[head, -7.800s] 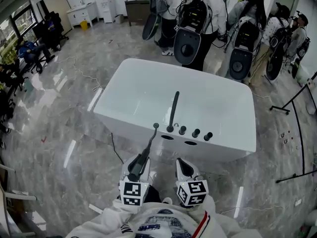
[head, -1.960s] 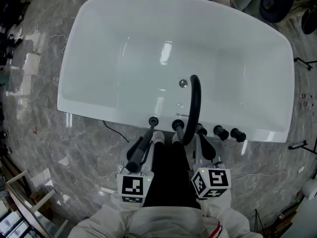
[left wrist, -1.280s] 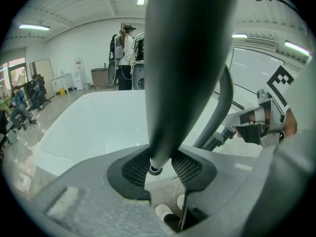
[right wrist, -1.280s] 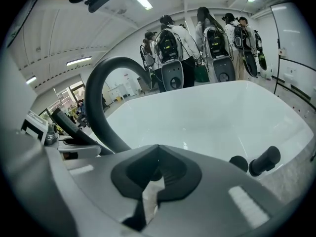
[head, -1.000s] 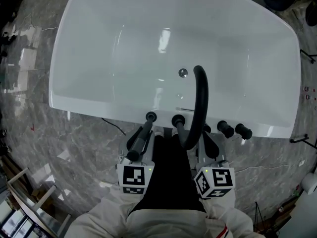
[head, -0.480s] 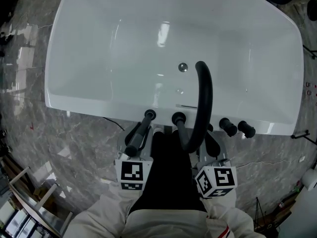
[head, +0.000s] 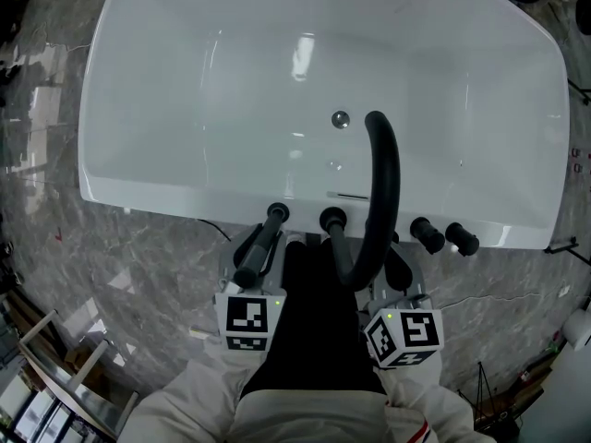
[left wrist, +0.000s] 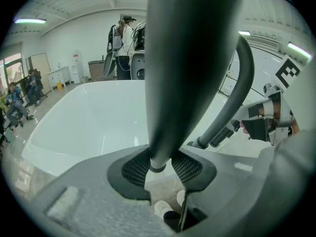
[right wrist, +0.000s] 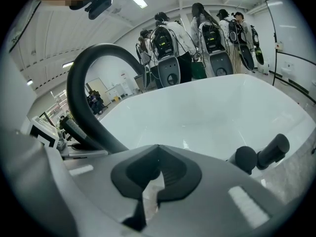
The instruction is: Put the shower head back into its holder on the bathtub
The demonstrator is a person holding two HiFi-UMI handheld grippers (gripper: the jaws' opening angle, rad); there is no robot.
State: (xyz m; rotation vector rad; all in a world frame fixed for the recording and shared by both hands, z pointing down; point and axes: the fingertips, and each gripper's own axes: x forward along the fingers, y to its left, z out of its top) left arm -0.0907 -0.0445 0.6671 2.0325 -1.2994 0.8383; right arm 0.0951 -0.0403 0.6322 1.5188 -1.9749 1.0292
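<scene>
The white bathtub (head: 166, 197) is spread ahead of both grippers, its near rim just beyond their tips, so that the deck fittings are brought within reach. The black arched faucet spout (head: 386, 178) is seen rising from the rim between the two grippers and curving out over the basin. It stands just right of the left gripper (left wrist: 160, 168) and will have to be skirted. The dark wand-shaped shower head (head: 259, 250) is carried lengthwise along the left gripper, its far end brought to the rim directly ahead, apparently so that it can be slid endwise into its holder. The holder itself cannot be picked out, and the head is judged not yet seated. Two black knobs (head: 462, 240) are set on the rim ahead of the right gripper (right wrist: 152, 184), untouched.

The left gripper is clenched on the shower head, its pads parted only by the wand's narrow stem. The right gripper is drawn all but together, with nothing held and nothing touched, and only floor is seen through the slit.
</scene>
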